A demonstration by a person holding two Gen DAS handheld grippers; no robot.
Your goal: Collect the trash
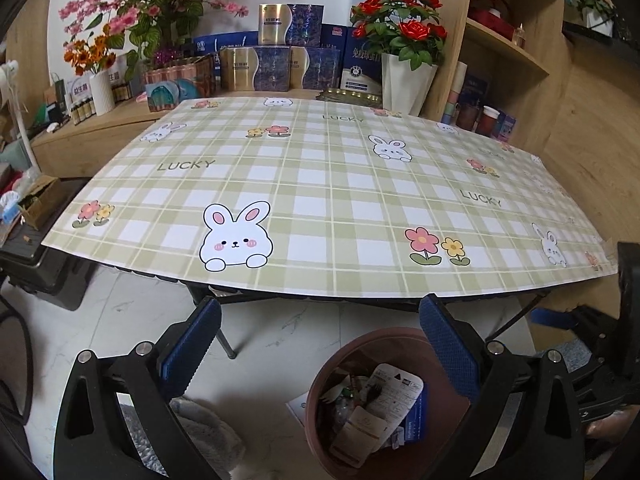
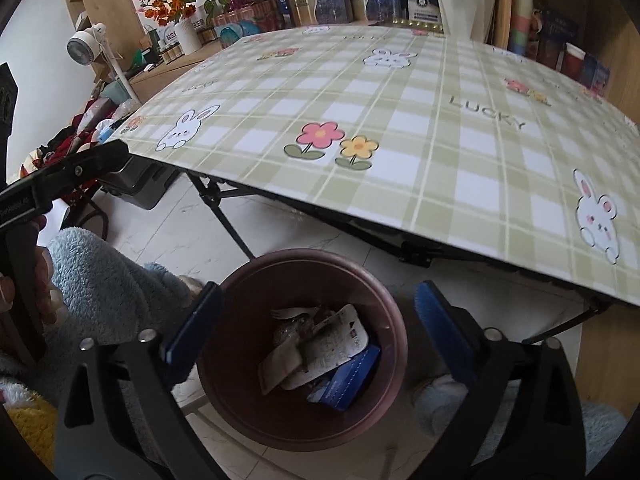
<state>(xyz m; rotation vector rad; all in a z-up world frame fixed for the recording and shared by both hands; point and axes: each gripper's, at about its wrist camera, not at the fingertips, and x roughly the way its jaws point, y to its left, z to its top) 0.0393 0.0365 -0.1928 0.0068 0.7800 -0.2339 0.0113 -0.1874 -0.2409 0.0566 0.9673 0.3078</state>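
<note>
Both released, nothing held: left gripper and right gripper spread wide, jaws apart

Bin on the floor, directly below and ahead of right gripper, centred between its fingers; in left view sits toward its right finger, so right hand nearer

Trash already inside bin: white printed wrappers, blue carton, plastic fork; long axes jumbled, no single orientation

Tabletop ahead of and above both grippers, no loose trash visible on it; collection looks about done, judging from that

Readable: "LUCKY" repeated on the plaid bunny cloth; fine print on wrappers too small; boxes at the back carry Chinese text, not legible enough to quote
</note>
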